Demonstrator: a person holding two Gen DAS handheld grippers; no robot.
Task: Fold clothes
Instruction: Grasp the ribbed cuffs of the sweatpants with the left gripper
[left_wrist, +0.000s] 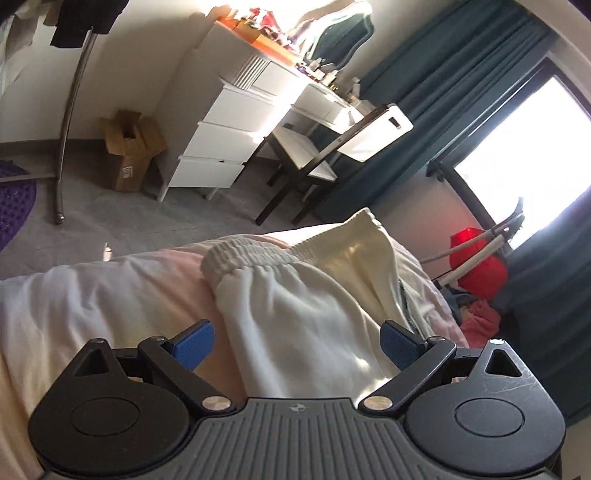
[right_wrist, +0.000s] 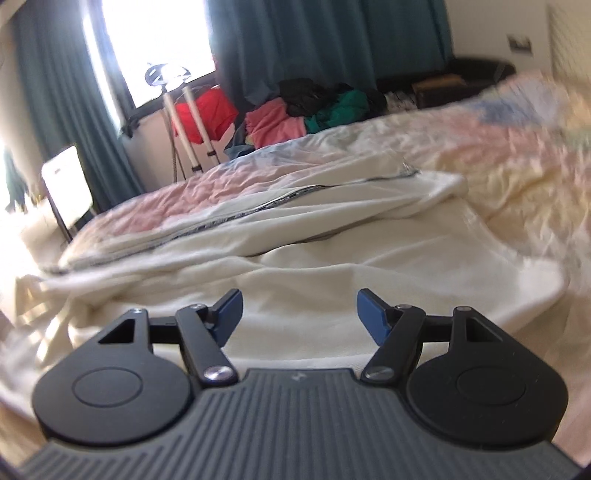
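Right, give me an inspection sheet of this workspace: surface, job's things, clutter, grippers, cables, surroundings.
Surface: bed with a pastel patterned cover, wrinkled.
Job's things: white sweatpants spread on the bed, elastic waistband towards the bed's edge, dark stripe along the side seam; not yet folded neatly.
Clutter: pile of clothes beyond the bed, pink, green and black; cardboard box on the floor.
Grippers: left gripper open, over the sweatpants; right gripper open, over white fabric; neither holds anything.
Cables: nothing seen for certain.
Surroundings: white drawer unit, chair, teal curtains, bright window, grey carpet.
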